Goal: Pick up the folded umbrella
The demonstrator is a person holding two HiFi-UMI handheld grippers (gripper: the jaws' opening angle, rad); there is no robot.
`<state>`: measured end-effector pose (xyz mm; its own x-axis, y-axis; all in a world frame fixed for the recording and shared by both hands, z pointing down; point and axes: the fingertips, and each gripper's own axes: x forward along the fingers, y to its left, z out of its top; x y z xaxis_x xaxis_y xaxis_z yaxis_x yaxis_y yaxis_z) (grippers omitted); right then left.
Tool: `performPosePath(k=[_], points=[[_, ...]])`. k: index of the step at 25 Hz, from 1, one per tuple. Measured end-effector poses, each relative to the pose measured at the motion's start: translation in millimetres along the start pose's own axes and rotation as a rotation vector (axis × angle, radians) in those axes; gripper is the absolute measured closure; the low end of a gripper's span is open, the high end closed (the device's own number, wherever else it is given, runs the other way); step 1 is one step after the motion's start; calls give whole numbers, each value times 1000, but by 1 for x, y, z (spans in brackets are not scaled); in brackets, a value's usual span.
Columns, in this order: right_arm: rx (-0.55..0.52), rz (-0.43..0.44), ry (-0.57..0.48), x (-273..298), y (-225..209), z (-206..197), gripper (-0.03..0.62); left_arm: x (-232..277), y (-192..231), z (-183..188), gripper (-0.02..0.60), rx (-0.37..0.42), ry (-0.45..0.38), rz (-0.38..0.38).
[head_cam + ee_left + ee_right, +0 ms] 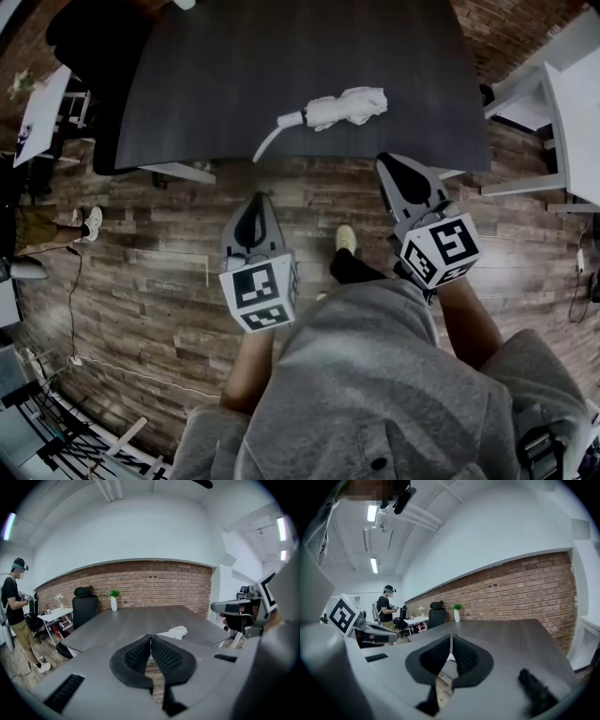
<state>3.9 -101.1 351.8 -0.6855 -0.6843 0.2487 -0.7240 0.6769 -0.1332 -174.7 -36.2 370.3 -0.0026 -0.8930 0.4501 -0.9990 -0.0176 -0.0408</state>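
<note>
The folded white umbrella (335, 109) lies near the front edge of a dark table (281, 56), its handle end toward the left. Both grippers hang over the wood floor short of that edge. My left gripper (255, 201) is below and left of the umbrella, jaws pressed together and empty. My right gripper (389, 167) is nearer the table edge, just right of the umbrella, jaws also together with nothing between them. In the left gripper view the umbrella (174, 632) lies ahead, slightly right of the shut left gripper (151, 637). The right gripper (451, 636) points over the table.
A person (16, 606) stands at the far left by a white desk (56, 613). A black office chair (84, 604) and a plant in a white vase (113, 599) are at the table's far end, before a brick wall. A white table (577, 103) stands right. My shoe (345, 239) is on the floor.
</note>
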Motion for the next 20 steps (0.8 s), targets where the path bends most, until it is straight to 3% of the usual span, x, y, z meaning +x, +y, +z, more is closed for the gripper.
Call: performPosePath(k=[20], points=[[29,12,-8,25,-69,4,562,60,-34,31,566,37,22,-3]])
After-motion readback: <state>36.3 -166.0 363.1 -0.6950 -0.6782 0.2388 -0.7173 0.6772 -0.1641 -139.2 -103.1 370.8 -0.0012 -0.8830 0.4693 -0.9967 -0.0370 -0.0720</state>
